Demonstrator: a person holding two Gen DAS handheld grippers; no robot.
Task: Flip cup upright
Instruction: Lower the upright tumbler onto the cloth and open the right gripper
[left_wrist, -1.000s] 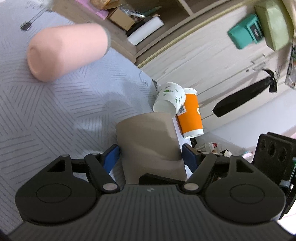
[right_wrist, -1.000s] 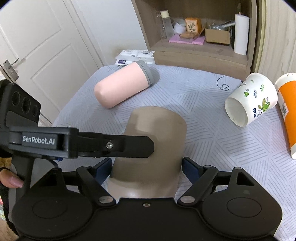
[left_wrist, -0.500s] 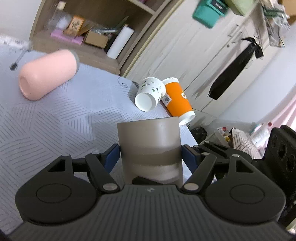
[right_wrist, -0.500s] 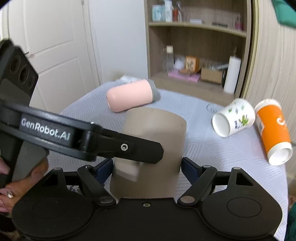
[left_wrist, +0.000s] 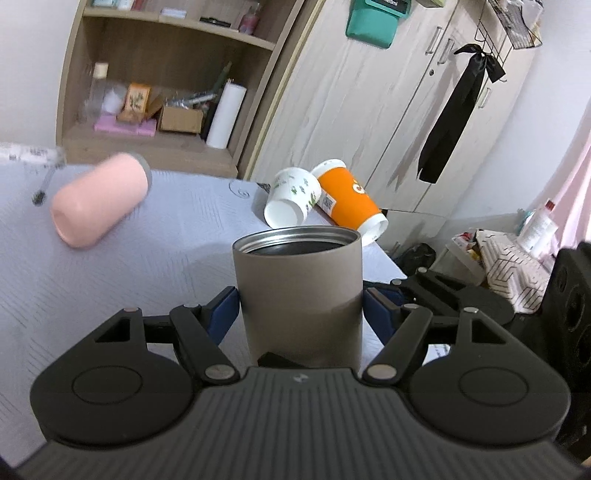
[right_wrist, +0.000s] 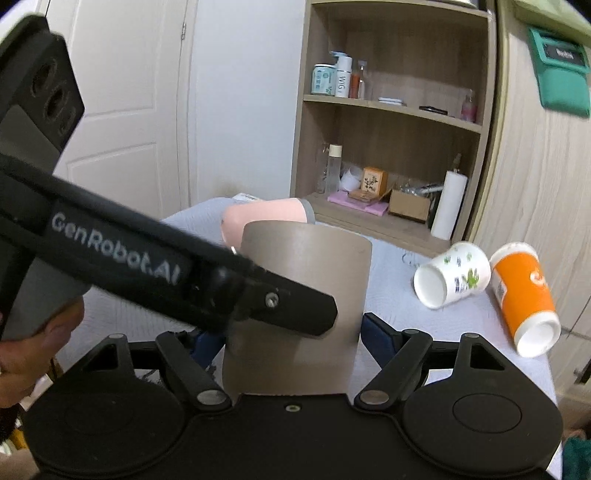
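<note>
Left wrist view, centre of the frame: the brown cup (left_wrist: 298, 291) stands mouth up, steel rim showing, between the blue pads (left_wrist: 222, 314) of the left gripper (left_wrist: 299, 314); both pads meet its lower wall, so this claw is judged clenched on the cup. Whether the base rests on the table (left_wrist: 110, 280) cannot be told; the gripper body hides it.

Right wrist view: the right gripper (right_wrist: 291, 341) frames the same cup; the right pad (right_wrist: 375, 338) appears to stand just clear of the wall and the left pad is hidden behind the other tool's black arm (right_wrist: 192, 273); its state cannot be told.

Step in hand, by judgement: seat the cup upright and let go; lower it straight, keep the mouth level, confirm the base sits flat before opening; withdraw rearward so no pad drags the wall.

Surroundings, left to right in the left view: a pink cup (left_wrist: 99, 199) on its side at left; a white cup (left_wrist: 291, 201) and an orange cup (left_wrist: 349, 197), touching, both on their sides near the table's far right edge. All lie well apart from the brown cup; the black arm crossing it is the nearest obstruction.
</note>
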